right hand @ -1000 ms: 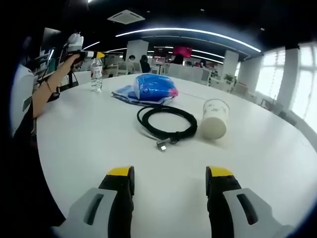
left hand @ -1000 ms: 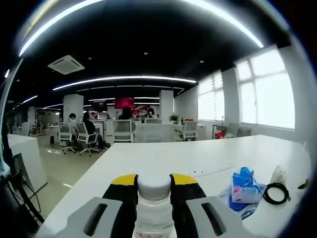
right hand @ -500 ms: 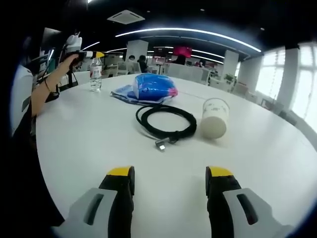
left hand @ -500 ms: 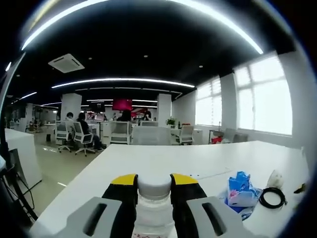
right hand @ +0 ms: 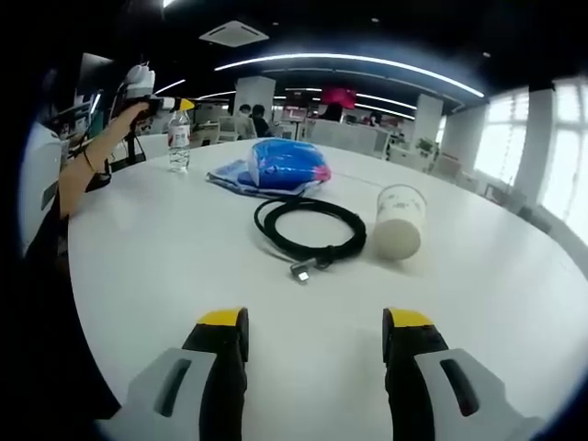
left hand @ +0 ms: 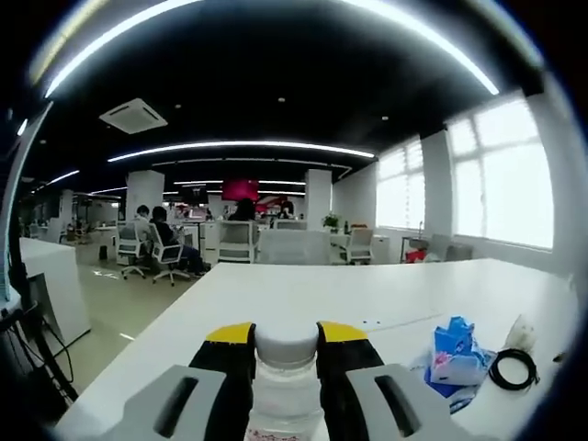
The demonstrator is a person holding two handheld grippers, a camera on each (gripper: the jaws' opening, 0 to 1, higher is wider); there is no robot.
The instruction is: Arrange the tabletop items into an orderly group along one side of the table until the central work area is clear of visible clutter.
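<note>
My left gripper (left hand: 285, 342) is shut on a clear water bottle (left hand: 285, 386) with a white cap, its yellow-tipped jaws pressing the neck from both sides. In the right gripper view the same bottle (right hand: 178, 140) stands on the far left of the white table (right hand: 165, 266), with the left gripper (right hand: 177, 104) at its top. A blue plastic bag (right hand: 280, 165), a coiled black cable (right hand: 310, 230) and a white paper cup (right hand: 398, 220) on its side lie mid-table. My right gripper (right hand: 312, 342) is open above bare tabletop near the front edge.
The bag (left hand: 452, 354), cable (left hand: 513, 367) and cup (left hand: 524, 331) sit far right in the left gripper view. The person's arm (right hand: 83, 175) reaches along the table's left edge. Office desks and chairs (left hand: 230, 243) with seated people stand beyond the table.
The left gripper view has shifted slightly; the bottle stays clamped in the left gripper. The right gripper and the items on the table have not moved.
</note>
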